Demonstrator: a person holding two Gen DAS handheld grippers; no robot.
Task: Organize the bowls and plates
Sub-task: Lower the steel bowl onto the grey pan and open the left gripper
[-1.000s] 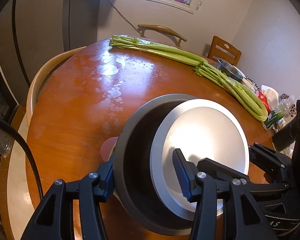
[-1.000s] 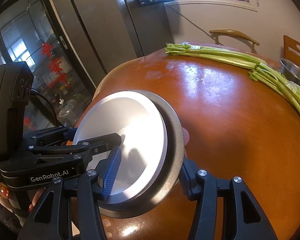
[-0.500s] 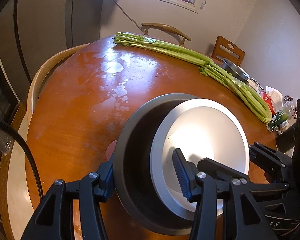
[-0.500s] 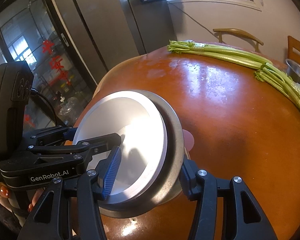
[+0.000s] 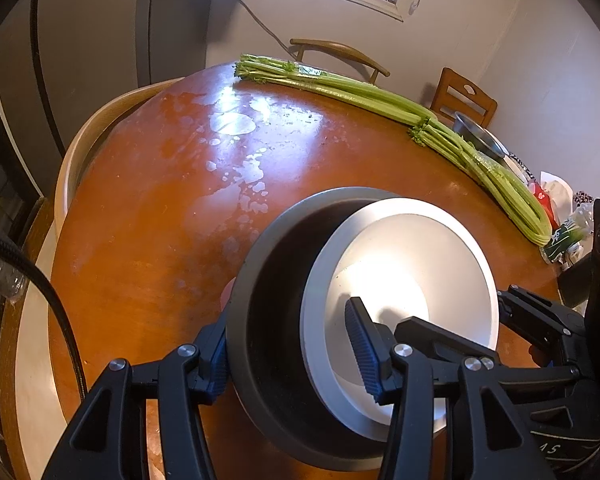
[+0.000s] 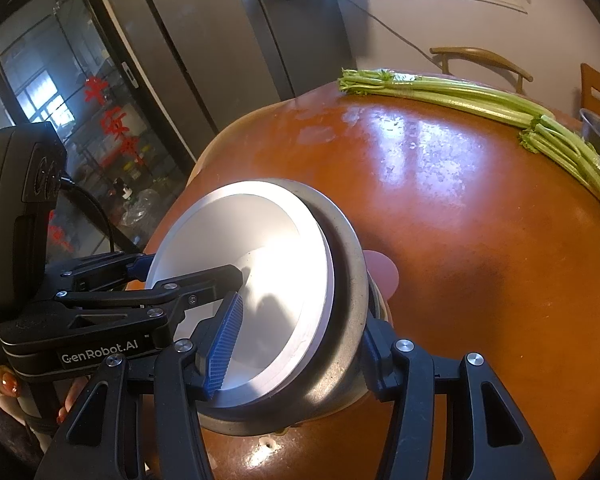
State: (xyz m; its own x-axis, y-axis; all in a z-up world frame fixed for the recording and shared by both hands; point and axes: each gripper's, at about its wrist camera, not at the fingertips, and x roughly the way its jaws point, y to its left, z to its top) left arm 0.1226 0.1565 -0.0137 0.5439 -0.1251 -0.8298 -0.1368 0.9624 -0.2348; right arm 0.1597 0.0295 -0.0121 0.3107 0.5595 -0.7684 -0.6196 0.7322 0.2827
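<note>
1. The left gripper (image 5: 292, 356) is clamping the near rim of the dark grey metal bowl (image 5: 268, 312), jaws partly closed, one pad inside, one outside.
2. The right gripper (image 6: 296, 348) is gripping the same rim opposite, likewise part-closed.
3. The white round plate (image 6: 268, 264) is sitting tilted inside that bowl, above the glossy orange-brown round table (image 6: 480, 240).
4. Lettering "GenRobot.AI" is showing on the left gripper's body.
5. Long green celery stalks (image 5: 380, 96) are lying across the far edge.

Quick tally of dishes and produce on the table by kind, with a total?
Dark grey bowl: 1
White bowl, nested in the grey one: 1
Metal bowl at the far edge: 1
Celery bunches: 2
Total: 5
</note>
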